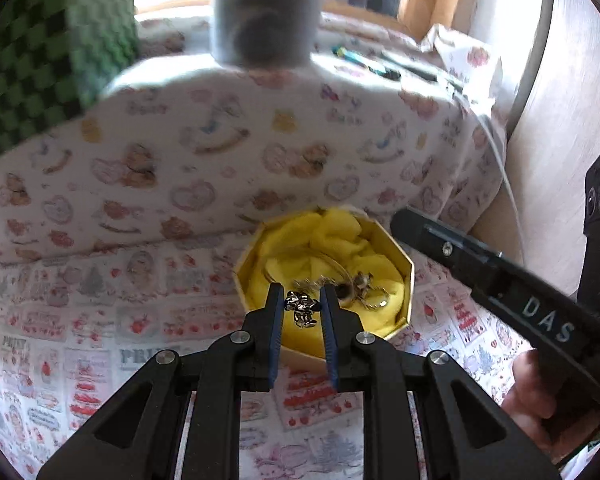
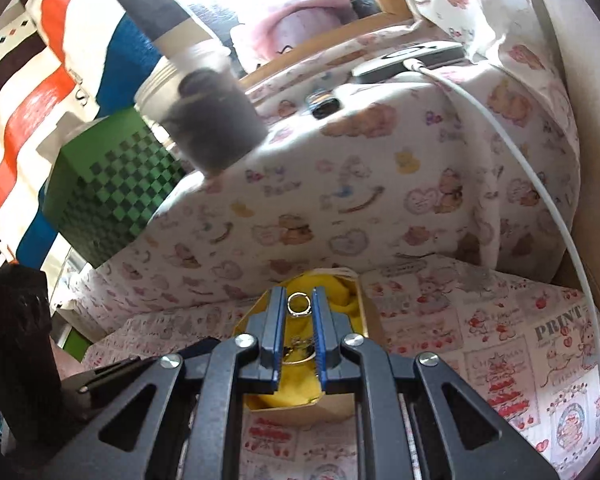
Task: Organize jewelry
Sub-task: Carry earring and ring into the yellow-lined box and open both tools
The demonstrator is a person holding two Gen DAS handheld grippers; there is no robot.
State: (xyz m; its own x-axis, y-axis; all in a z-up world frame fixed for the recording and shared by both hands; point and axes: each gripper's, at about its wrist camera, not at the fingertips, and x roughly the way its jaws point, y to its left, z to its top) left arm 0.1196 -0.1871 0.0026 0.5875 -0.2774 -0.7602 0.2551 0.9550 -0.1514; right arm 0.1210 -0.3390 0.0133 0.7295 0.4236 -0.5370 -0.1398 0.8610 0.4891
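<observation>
A yellow octagonal box (image 1: 405, 280) lined with crumpled yellow cloth sits on the printed cloth; it holds gold jewelry (image 1: 360, 284). My left gripper (image 1: 302, 304) is shut on a silver chain ornament (image 1: 301, 309) and holds it over the box's near side. The right gripper's arm (image 1: 496, 276) reaches in from the right in this view. In the right wrist view my right gripper (image 2: 299, 304) is shut on a silver ring (image 2: 299, 304) above the same box (image 2: 366, 316), whose jewelry (image 2: 298, 350) shows between the fingers.
A padded ledge covered in bear-print cloth (image 1: 260, 148) rises right behind the box. On it stand a grey cylinder (image 1: 266, 12), a green checkered box (image 2: 112, 188), pens (image 1: 364, 60) and a device with a white cable (image 2: 520, 160).
</observation>
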